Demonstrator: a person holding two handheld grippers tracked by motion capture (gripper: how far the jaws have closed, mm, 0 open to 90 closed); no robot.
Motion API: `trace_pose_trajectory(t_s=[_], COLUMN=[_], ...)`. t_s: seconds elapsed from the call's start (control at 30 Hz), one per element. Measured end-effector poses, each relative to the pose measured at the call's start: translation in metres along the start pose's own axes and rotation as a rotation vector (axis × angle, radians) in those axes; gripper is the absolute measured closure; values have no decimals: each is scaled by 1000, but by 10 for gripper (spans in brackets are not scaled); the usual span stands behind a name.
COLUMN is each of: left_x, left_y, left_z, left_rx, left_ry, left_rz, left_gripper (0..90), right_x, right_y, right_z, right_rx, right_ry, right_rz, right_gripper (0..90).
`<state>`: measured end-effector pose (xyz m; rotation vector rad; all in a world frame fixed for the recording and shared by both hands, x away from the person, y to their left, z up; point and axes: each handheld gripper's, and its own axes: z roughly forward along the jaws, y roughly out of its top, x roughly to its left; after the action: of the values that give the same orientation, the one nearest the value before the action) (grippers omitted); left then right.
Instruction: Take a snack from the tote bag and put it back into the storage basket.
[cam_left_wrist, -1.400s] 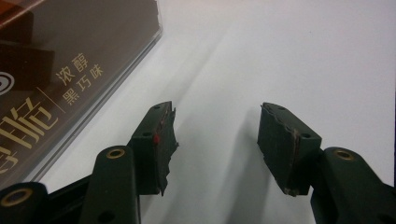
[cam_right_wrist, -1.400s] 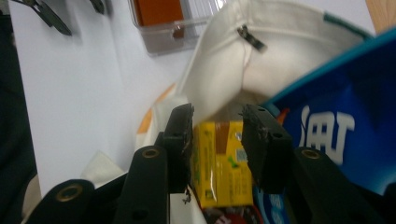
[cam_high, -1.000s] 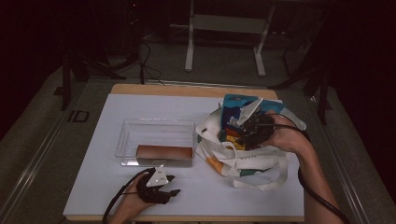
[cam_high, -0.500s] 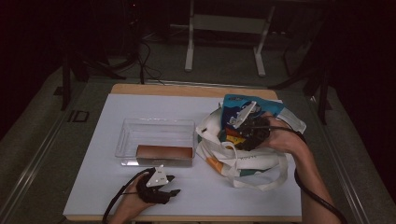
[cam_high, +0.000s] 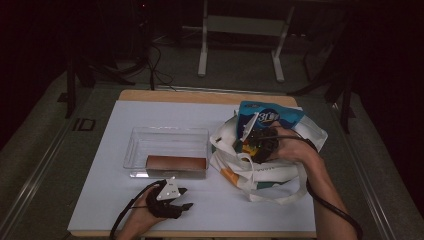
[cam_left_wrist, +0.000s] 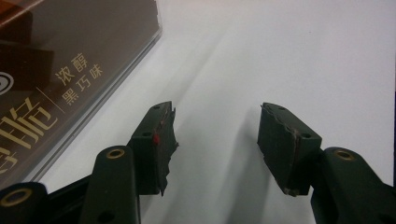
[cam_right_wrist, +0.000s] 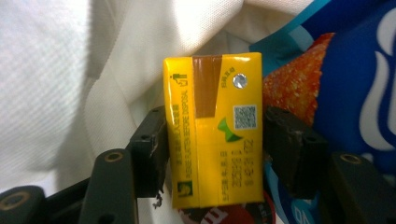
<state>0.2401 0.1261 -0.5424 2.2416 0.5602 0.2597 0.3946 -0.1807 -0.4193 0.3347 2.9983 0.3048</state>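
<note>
High view: bench (cam_high: 150, 210) with white top. Clear tray (cam_high: 167, 150) at centre-left, brown box (cam_high: 176, 166) inside along its near wall. Left gripper (cam_high: 186, 198) rests on the bench near the front edge, just in front of the tray. Right gripper (cam_high: 250, 145) is down in the mouth of the white tote bag (cam_high: 270, 170), blue snack packet (cam_high: 267, 116) sticking up behind it.

Left gripper view: jaws spread, nothing between them, over bare white surface. Brown box (cam_left_wrist: 60, 60) with gold print at upper left, beside the left jaw, not touching.

Right gripper view: jaws pinch a yellow drink carton (cam_right_wrist: 215, 128) by its two sides, carton upright. White bag fabric (cam_right_wrist: 60, 70) left, blue snack packet (cam_right_wrist: 355, 84) right.
</note>
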Motion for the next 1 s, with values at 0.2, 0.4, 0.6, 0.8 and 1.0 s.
trace_pose_trajectory(t_s=[0.2,0.4,0.6,0.8,1.0], left_x=[0,0,0,0,0], left_y=[0,0,0,0,0], left_z=[0,0,0,0,0], left_rx=[0,0,-1,1,-1], left_ry=[1,1,-1,-2,0], left_rz=[2,2,0,2,2], left_gripper=[458,458,458,459,459], right_x=[-1,-2,-3,-3,-2], right_y=[4,8,9,8,9], right_z=[3,3,2,-1,-10], right_rx=[28,52,55,47,45], right_ry=[8,20,24,29,30], right_rz=[-25,-50,-44,-46,-53], right_gripper=[463,503,511,513,514])
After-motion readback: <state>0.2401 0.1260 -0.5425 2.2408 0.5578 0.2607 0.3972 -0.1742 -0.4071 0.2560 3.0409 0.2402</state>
